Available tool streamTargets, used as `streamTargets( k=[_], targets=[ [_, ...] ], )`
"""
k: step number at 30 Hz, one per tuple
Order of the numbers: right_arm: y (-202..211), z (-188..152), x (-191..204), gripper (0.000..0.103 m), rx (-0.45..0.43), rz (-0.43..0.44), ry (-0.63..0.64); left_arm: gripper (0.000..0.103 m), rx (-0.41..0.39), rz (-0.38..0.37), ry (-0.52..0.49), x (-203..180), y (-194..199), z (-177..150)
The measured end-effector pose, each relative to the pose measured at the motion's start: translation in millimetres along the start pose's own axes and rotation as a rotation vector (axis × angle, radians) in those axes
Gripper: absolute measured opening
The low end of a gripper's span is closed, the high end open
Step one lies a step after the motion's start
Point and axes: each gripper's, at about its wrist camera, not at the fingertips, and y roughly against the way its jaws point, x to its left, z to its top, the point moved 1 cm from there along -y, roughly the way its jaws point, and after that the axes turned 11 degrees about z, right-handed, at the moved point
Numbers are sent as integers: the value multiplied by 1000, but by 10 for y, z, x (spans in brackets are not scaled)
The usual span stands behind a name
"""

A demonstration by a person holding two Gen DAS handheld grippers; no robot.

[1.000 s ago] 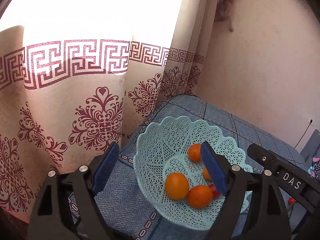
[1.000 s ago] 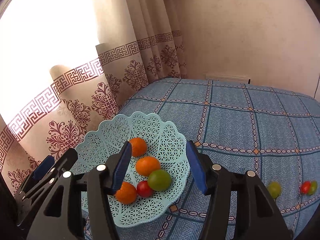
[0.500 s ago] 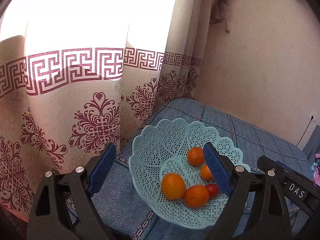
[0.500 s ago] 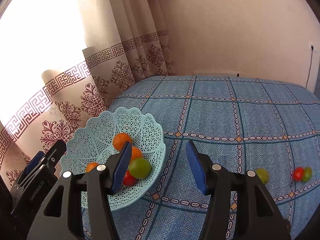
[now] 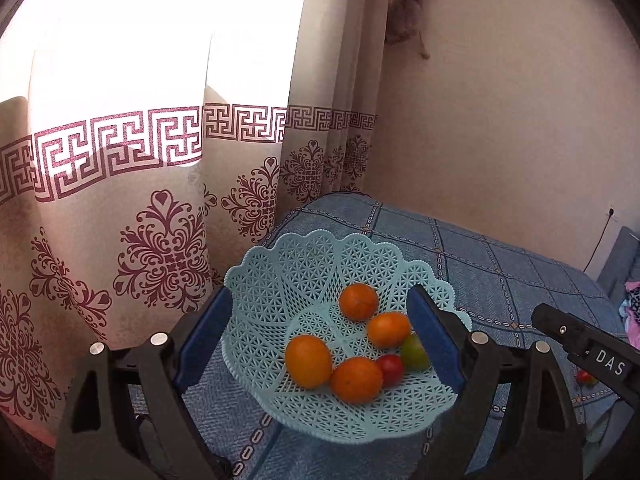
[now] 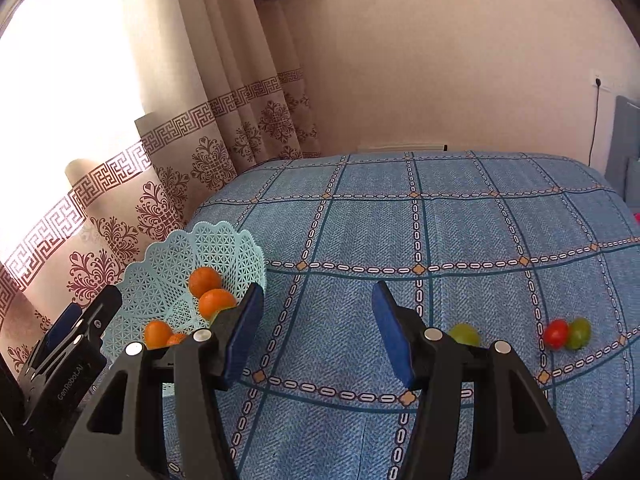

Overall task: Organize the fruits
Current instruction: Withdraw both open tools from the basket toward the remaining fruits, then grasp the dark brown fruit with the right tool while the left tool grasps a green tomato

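A light-blue lattice basket (image 5: 280, 280) (image 6: 160, 272) sits at the bed's left edge by the curtain. It holds several oranges (image 5: 308, 360), a red tomato (image 5: 390, 368) and a green fruit (image 5: 414, 352). My left gripper (image 5: 320, 340) hovers open over the basket with nothing between its fingers. My right gripper (image 6: 316, 332) is open and empty above bare bedspread, right of the basket. On the bedspread to the right lie a green fruit (image 6: 464, 334), a red tomato (image 6: 556, 333) and another green fruit (image 6: 579, 332), the last two touching.
A blue checked bedspread (image 6: 440, 220) covers the bed. A patterned curtain (image 5: 140, 200) hangs close on the left, a bare wall (image 6: 440, 60) stands behind. A cable and socket (image 6: 598, 80) sit at the far right. Pink cloth (image 5: 632, 312) shows at the right edge.
The right gripper has swung rightward away from the basket, bringing the loose fruits on the bedspread closer. The left gripper drew back a little from the basket. Both stayed open.
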Motion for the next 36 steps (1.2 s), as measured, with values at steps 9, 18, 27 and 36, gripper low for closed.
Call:
streamTargets(
  k=[9, 18, 27, 36],
  targets=[
    [239, -86, -305, 57, -13, -48, -32, 90, -19, -76, -69, -215, 110, -51],
    [499, -299, -714, 57, -9, -107, -92, 95, -58, -165, -178, -511, 282, -144],
    [753, -565, -1107, 57, 3, -172, -145, 95, -72, -192, -250, -675, 349, -233],
    [847, -840, -1359, 57, 32, -194, -199, 96, -73, -225, -331, -823, 435, -386]
  ],
)
